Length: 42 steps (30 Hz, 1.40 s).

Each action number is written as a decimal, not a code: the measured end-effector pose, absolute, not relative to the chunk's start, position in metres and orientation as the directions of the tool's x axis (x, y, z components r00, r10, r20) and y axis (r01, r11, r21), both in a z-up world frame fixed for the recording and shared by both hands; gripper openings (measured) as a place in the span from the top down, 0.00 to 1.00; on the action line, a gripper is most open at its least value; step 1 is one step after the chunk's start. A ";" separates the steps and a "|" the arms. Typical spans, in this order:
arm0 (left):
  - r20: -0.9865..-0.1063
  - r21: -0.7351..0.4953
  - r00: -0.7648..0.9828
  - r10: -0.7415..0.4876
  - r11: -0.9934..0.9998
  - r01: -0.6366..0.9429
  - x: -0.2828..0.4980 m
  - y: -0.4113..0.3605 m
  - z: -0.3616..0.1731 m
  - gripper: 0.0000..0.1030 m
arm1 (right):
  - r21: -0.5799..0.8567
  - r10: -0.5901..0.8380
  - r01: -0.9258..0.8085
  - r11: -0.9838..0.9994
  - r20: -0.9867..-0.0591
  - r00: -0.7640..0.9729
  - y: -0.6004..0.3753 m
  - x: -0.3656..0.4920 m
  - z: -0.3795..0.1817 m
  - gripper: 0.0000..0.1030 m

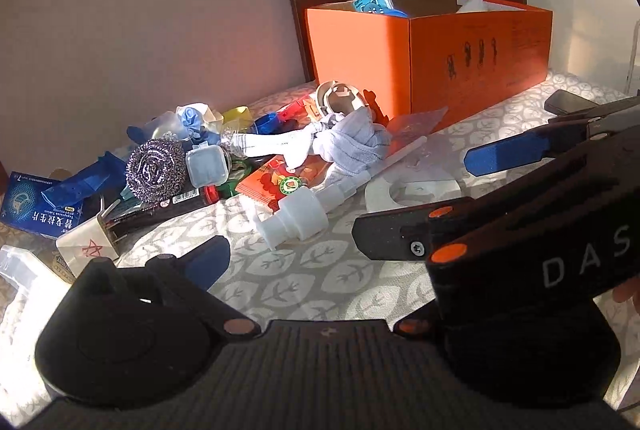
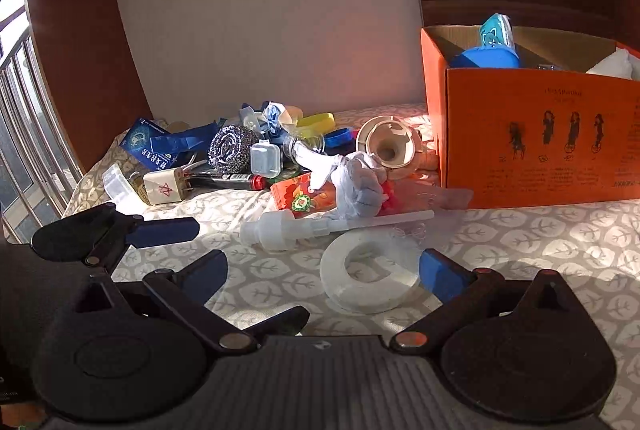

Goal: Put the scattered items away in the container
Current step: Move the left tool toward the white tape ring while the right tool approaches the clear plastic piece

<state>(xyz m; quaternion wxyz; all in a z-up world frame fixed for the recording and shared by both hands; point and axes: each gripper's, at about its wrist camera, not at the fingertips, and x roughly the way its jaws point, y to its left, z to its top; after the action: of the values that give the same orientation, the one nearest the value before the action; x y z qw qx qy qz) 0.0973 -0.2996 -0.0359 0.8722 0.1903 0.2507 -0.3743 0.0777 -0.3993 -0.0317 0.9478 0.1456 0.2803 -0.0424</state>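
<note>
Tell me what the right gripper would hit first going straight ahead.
Probably the white tape roll, lying flat on the cloth between the open right gripper fingers; beyond it the pump dispenser. Depth is uncertain.

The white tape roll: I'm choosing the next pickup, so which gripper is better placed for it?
Right. The right gripper is open, with the white tape roll lying between its fingers. The left gripper sits farther left, nearer the pump dispenser.

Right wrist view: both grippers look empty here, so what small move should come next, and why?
Probably ease the right gripper forward and down onto the white tape roll. Its jaws stand open with nothing between them, the roll lies flat on the cloth just ahead, nearest of the loose items, and the orange box stands open close behind.
</note>
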 end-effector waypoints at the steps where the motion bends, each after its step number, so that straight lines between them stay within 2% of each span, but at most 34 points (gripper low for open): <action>1: -0.585 0.140 0.587 -0.560 0.643 0.753 0.100 -0.300 -0.036 0.00 | 0.274 0.027 0.145 0.951 -0.537 0.843 -0.403 0.077 -0.033 0.00; 5: -0.616 0.140 0.575 -0.539 0.643 0.753 0.110 -0.307 -0.040 0.00 | 0.311 0.038 0.161 0.937 -0.547 0.836 -0.407 0.083 -0.036 0.00; 15: -0.659 0.067 0.509 -0.553 0.631 0.773 0.135 -0.314 -0.042 0.00 | 0.234 -0.066 0.254 0.938 -0.601 0.797 -0.436 0.103 -0.046 0.00; 19: -0.669 0.028 0.482 -0.566 0.629 0.777 0.140 -0.310 -0.044 0.00 | 0.256 0.012 0.182 0.949 -0.607 0.795 -0.441 0.120 -0.049 0.00; 23: -0.668 0.063 0.493 -0.558 0.617 0.784 0.132 -0.298 -0.042 0.00 | 0.289 0.083 0.124 0.949 -0.610 0.788 -0.430 0.128 -0.047 0.00; 34: -0.669 0.078 0.565 -0.483 0.710 0.699 0.104 -0.198 -0.040 0.00 | 0.338 0.228 -0.022 0.941 -0.584 0.779 -0.339 0.135 -0.046 0.00; 39: -0.661 0.048 0.585 -0.469 0.752 0.658 0.098 -0.177 -0.034 0.00 | 0.367 0.392 -0.211 0.906 -0.537 0.747 -0.312 0.137 -0.036 0.00; 42: -0.650 0.020 0.582 -0.489 0.755 0.656 0.098 -0.182 -0.031 0.00 | 0.358 0.378 -0.204 0.911 -0.530 0.759 -0.319 0.128 -0.031 0.00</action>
<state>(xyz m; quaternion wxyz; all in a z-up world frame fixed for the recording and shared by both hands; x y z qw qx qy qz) 0.0984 -0.1822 -0.0306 0.8798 0.1299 0.3215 -0.3252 0.1276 -0.3188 -0.0314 0.9273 0.1406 0.3093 0.1567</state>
